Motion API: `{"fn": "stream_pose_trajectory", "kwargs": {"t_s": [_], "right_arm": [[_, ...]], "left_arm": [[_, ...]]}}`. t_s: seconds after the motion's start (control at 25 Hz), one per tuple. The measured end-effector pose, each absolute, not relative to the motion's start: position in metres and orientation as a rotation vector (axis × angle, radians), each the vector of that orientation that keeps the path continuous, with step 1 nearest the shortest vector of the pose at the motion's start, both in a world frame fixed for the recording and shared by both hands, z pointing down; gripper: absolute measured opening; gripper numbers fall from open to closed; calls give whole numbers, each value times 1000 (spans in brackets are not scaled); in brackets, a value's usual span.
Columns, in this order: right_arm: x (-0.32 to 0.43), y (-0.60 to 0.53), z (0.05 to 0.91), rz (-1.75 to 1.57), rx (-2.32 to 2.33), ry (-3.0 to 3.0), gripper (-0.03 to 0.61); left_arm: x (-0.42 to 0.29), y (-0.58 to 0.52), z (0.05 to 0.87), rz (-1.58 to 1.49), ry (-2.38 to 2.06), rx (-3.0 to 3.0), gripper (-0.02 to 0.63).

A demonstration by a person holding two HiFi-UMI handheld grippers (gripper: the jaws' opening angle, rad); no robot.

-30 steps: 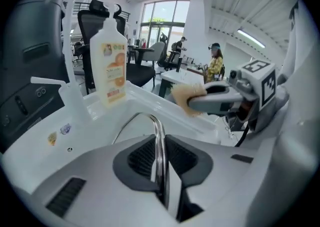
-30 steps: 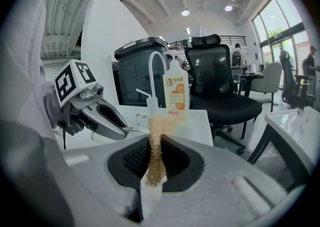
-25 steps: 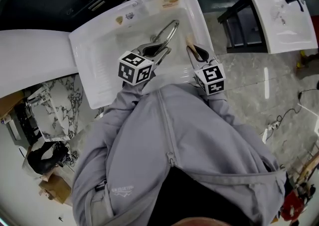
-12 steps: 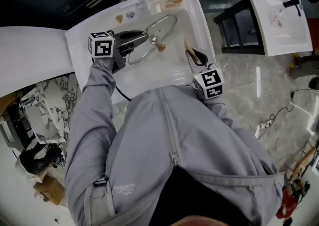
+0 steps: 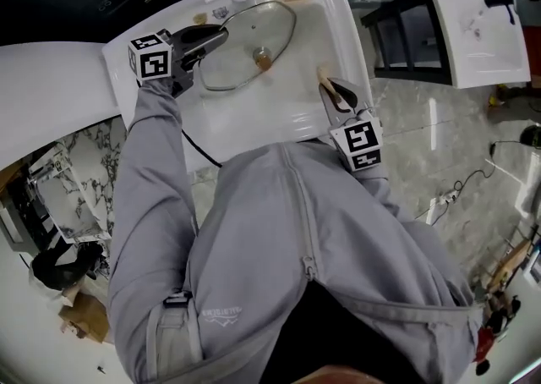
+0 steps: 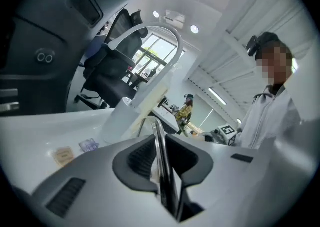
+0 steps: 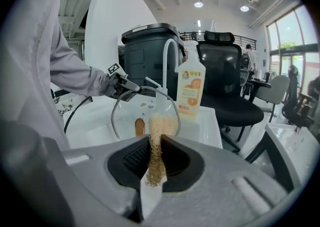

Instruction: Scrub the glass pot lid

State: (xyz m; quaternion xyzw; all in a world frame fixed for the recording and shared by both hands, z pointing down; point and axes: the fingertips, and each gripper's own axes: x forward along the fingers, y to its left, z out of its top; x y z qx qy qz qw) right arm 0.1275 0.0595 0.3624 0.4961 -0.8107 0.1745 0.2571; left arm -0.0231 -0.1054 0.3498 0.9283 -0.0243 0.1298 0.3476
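On the left, I have the left gripper (image 5: 218, 35) over the far left corner of the white rectangular sink (image 5: 254, 124), its jaws drawn narrow and clamped on the metal rim of the round glass pot lid (image 5: 241, 40). In the left gripper view the rim runs edge-on straight between the two dark pads, with both pads against it. The lid hangs tilted over the far half of the sink, gripped at its left edge, and its small brown knob (image 5: 264, 57) sits near the middle of the glass. I cannot tell whether its lower edge rests on the sink floor.

Behind the lid, on the far rim of the sink, stand the white curved faucet (image 7: 166, 56) and, just to its right, a pale plastic bottle with an orange label (image 7: 189, 86).

Further right, the right gripper (image 5: 331, 90) hovers above the right edge of the sink, close to my grey jacket (image 5: 279, 238). Its jaws are pinched on a tan fibrous scrubbing pad with a white backing (image 7: 156, 141), which sticks out past the fingertips towards the lid. The pad is apart from the glass.

At the far right, well apart from all this, a second white basin (image 5: 478, 35) sits on a black stand.
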Motion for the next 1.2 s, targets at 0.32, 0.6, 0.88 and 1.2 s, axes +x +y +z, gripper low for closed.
{"fn": "stream_pose_trajectory", "kwargs": {"t_s": [0.32,0.6,0.88,1.2], "right_arm": [[78,6,343,294,1279,-2308,35],[61,-30,338,210,1278,-2317,35],[53,-48,349,218,1267,-2310,35],[46,-59,362,257,1240,-2306,35]], "left_arm": [[-26,-117,356,420,-129,2577,61],[-24,-126,362,383,-166,2608,66],[-21,-130,380,338,-124,2544,74],[-18,-122,408,328,-99,2437,81]]}}
